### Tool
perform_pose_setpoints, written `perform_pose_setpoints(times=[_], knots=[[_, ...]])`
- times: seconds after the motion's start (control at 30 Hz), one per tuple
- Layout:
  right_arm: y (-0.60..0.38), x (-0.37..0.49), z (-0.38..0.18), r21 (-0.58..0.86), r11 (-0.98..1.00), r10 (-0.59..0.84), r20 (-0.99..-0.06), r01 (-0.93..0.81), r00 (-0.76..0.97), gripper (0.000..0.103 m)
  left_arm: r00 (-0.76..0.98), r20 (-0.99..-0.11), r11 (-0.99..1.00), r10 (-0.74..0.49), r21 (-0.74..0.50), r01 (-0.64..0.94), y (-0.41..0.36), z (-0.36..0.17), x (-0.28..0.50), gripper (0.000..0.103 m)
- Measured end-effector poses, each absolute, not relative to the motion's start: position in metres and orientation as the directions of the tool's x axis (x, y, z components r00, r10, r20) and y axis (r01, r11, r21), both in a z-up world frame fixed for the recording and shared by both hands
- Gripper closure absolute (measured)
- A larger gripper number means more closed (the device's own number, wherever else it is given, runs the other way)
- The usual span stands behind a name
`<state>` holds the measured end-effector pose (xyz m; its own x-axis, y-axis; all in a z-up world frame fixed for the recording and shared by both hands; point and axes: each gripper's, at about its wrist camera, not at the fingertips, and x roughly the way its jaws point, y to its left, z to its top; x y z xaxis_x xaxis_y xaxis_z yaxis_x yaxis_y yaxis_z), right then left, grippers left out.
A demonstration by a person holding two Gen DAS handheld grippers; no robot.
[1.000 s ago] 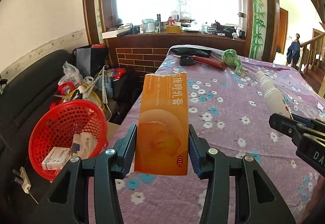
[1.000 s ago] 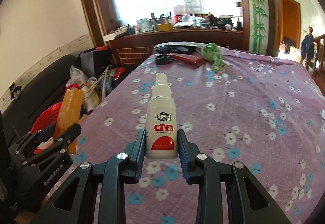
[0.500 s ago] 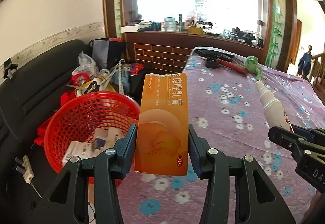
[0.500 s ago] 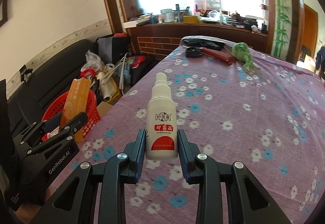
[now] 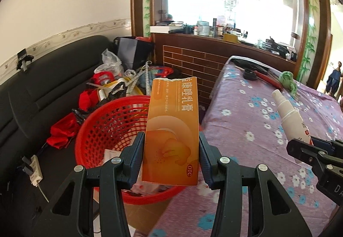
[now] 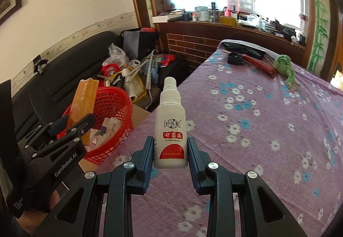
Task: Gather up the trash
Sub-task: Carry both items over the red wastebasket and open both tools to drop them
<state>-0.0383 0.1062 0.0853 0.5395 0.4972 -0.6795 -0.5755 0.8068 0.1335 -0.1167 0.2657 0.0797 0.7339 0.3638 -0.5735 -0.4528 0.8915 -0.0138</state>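
Pinching orange "OTC" box [image 5: 171, 134] in left gripper [image 5: 170, 161], right gripper [image 6: 170, 157] clamping white spray bottle [image 6: 170, 127], "GenRobot.AI" lettering

A purple cloth with little flowers [image 6: 268, 129] covers the table. At its far end lie a green bundle [image 6: 285, 66], a red stick [image 6: 260, 64] and a small black thing [image 6: 235, 58]. A black sofa [image 5: 42, 86] stands by the wall, with a grey bag [image 5: 131, 54] and piled-up clutter [image 5: 111, 84] on it.
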Motion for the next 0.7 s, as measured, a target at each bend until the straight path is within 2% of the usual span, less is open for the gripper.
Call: perform_pose_setpoints(times=[0.47, 0.63, 0.7], knots=[[0.186, -0.024, 0.086, 0.178, 0.715, 0.575, -0.7, -0.676, 0.423, 0.07, 0.674, -0.602, 0.835, 0.429, -0.021, -0.55, 0.339, 0.076, -0.117, 0.057], [0.225, -0.006, 0.078, 0.24, 0.665, 0.617, -0.71, -0.707, 0.339, 0.069, 0.653, -0.622, 0.818, 0.432, -0.035, -0.574, 0.36, 0.068, -0.113, 0.057], [0.229, 0.0, 0.077, 0.236, 0.675, 0.609, -0.714, -0.699, 0.347, 0.062, 0.653, -0.63, 0.823, 0.421, -0.037, -0.567, 0.363, 0.067, -0.112, 0.05]])
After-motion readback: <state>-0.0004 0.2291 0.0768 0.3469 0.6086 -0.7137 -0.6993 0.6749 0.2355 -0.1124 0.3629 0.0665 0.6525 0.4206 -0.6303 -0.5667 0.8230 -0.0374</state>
